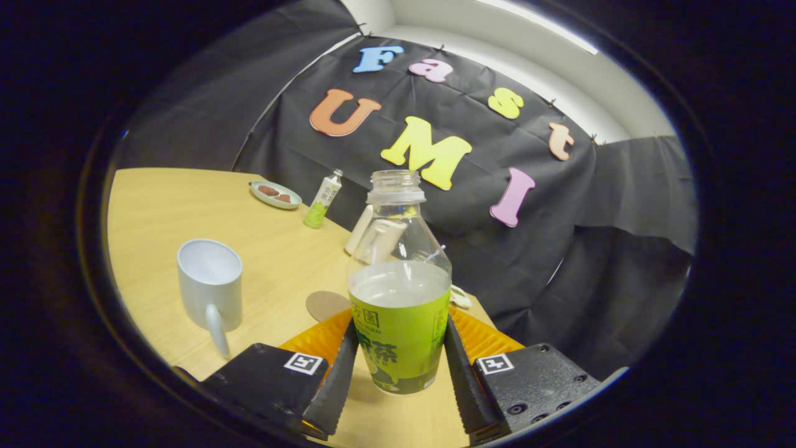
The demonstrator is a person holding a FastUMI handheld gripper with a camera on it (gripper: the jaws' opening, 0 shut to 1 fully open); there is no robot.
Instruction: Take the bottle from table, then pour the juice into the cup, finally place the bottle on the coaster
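I have the gripper (401, 367) closed around the bottle (400, 292), both fingers pressed against the sides of its green label, low on the body. The bottle has no cap on its neck and stands upright between the fingers, its base at or just above the table (155, 205); I cannot tell whether it is lifted. It holds a pale liquid up to about the top of the label, with the clear shoulder above that. The label carries large dark East Asian characters, which I can see but will not read off. Each finger mount bears a small square black-and-white marker. Left of the fingers stands the cup (210, 285), pale, upright, its handle turned toward me. The coaster (326, 305), a round brown disc, lies flat on the table just beyond the left finger, between cup and bottle, touching neither. Farther back sits a second, smaller bottle (323, 200) with a white and green label, print too small to make out, and near it a plate (275, 194) with two brown pieces on it. A white mug (373, 235) shows behind the bottle, partly through its clear glass.
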